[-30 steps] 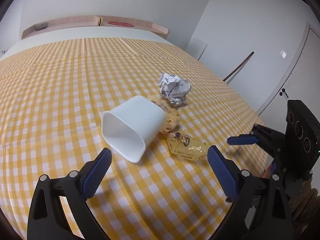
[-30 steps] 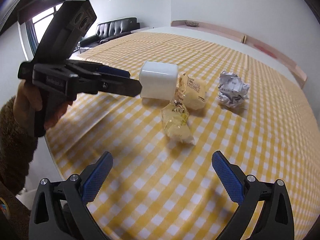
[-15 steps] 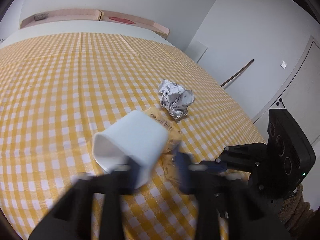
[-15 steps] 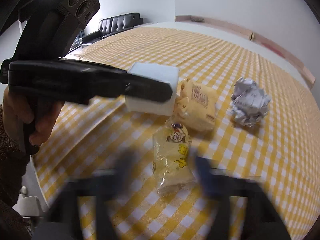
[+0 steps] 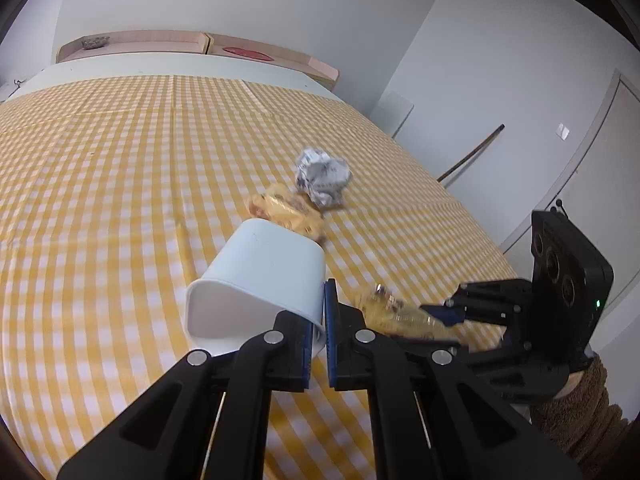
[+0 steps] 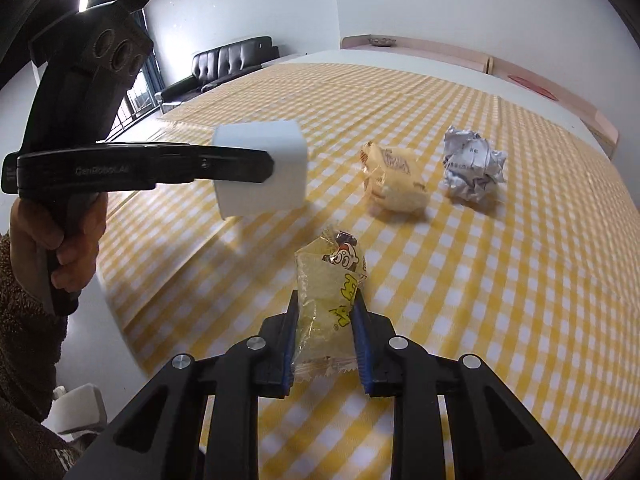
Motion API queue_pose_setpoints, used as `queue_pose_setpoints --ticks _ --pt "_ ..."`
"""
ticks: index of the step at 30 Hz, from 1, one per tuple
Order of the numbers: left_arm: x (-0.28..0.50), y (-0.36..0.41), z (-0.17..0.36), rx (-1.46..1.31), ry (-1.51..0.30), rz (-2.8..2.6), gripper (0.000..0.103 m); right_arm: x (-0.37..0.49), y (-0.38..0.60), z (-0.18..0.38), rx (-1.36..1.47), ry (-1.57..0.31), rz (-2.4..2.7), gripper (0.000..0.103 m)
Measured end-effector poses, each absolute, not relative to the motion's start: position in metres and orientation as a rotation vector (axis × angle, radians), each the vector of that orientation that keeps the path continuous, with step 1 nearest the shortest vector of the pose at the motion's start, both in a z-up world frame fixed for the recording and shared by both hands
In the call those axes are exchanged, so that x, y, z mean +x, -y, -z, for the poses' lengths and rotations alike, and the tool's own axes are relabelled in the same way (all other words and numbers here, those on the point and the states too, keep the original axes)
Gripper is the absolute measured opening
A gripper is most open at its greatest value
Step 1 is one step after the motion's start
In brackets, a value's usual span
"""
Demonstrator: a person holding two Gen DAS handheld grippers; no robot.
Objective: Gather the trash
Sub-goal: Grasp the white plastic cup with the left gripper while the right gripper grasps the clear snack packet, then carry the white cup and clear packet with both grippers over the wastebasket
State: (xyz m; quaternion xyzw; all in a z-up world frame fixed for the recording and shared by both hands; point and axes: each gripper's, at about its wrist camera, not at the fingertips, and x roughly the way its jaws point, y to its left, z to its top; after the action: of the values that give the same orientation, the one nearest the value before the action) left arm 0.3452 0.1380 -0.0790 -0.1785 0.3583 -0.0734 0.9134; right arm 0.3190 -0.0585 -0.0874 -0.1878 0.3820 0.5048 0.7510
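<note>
My left gripper (image 5: 318, 328) is shut on the rim of a white plastic cup (image 5: 256, 284) and holds it tilted, mouth toward me; the cup also shows lifted off the table in the right wrist view (image 6: 264, 168). My right gripper (image 6: 325, 334) is shut on a clear yellow snack packet (image 6: 330, 292), which shows blurred in the left wrist view (image 5: 396, 314). A second yellow snack packet (image 6: 394, 178) and a crumpled paper ball (image 6: 472, 168) lie on the yellow checked tablecloth (image 6: 500, 300) beyond.
The table's near edge runs at the lower left in the right wrist view. A black sofa (image 6: 224, 64) and a window stand far left. A pink wooden ledge (image 5: 192, 44) lies at the table's far end. A door (image 5: 588, 152) is at right.
Both grippers went from wide open to shut. The left took hold of the cup's rim and lifted it; the right closed on the near snack packet.
</note>
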Motion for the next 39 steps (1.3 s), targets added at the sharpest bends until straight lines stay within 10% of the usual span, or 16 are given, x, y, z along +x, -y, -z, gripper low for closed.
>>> queue_pose_setpoints --ticks 39 --pt "0.091 -0.039 0.088 -0.169 -0.611 -0.079 0.006 0.132 0.129 0.081 -0.385 -0.715 -1.218 0.028"
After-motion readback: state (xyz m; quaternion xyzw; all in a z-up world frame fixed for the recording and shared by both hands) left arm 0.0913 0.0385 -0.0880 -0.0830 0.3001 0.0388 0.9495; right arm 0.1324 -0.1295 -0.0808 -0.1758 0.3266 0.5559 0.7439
